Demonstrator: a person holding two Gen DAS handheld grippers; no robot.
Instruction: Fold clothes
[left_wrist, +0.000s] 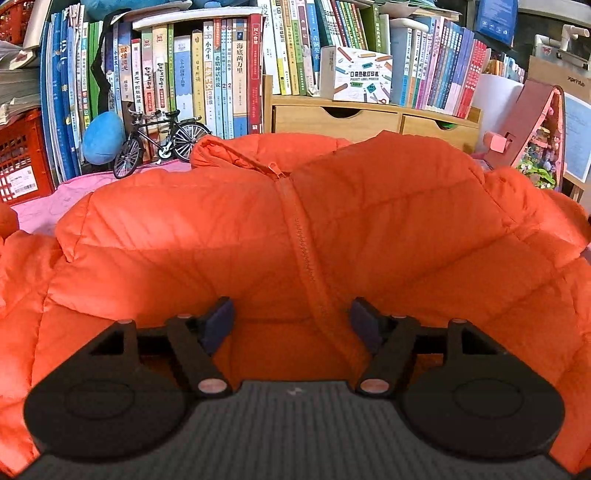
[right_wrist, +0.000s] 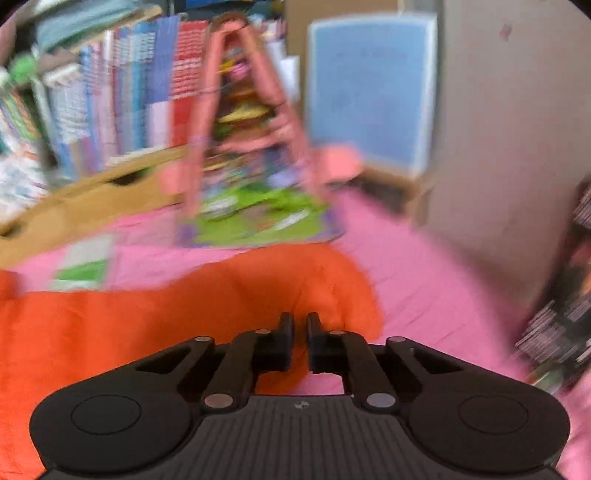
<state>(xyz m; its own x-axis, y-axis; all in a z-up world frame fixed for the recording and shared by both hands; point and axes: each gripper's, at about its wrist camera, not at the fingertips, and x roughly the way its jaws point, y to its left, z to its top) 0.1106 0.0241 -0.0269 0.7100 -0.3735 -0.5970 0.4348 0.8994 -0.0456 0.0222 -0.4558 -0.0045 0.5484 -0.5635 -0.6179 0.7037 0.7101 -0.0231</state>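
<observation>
An orange puffer jacket (left_wrist: 369, 229) lies front up on the pink cloth (left_wrist: 44, 206), zipped, with its collar toward the bookshelf. My left gripper (left_wrist: 291, 325) hovers low over the jacket's lower front. Its blue-padded fingers (left_wrist: 218, 325) stand wide apart, the zipper line runs between them, and the pads press on nothing. The right wrist view is blurred. There, my right gripper (right_wrist: 300, 332) has its fingers almost together at the end of the jacket's sleeve (right_wrist: 325, 288), with orange fabric bunched up between the tips.
Books (left_wrist: 207, 74) fill the back wall, above a wooden drawer unit (left_wrist: 369, 118). A model bicycle (left_wrist: 159, 144) and a blue plush (left_wrist: 103, 136) stand at the back left, with a red crate (left_wrist: 22, 155) beside them. A pink toy house (right_wrist: 251, 140) stands just beyond the sleeve.
</observation>
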